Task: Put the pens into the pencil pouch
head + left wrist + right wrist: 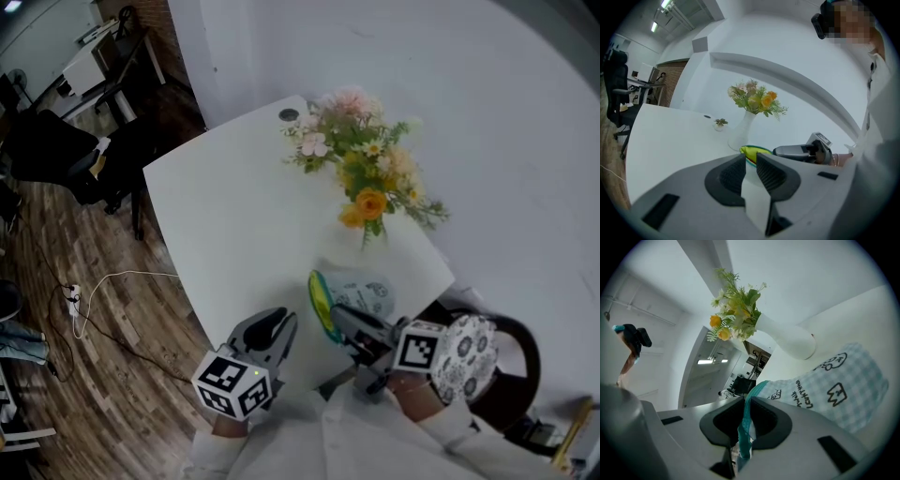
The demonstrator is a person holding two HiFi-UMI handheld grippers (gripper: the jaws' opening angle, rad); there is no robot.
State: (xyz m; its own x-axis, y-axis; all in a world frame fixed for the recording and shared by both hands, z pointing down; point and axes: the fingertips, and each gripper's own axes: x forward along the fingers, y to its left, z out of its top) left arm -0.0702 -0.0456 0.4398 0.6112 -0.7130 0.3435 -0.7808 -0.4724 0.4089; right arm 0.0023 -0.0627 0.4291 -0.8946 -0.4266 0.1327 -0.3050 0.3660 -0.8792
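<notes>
The right gripper point(745, 401) pinches the teal mouth edge of the checked pencil pouch point(834, 390), which sits at the white table's point(234, 225) near edge. The left gripper point(751, 161) is spread and empty. No pens are visible, so progress is unclear.

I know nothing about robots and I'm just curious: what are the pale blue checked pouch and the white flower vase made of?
The pale blue checked pouch looks like soft woven fabric: it sags, with printed doodles and a teal zip edge pinched in the right gripper. The white vase looks like smooth glazed ceramic, possibly plastic, judging by its even, seamless surface.
</notes>
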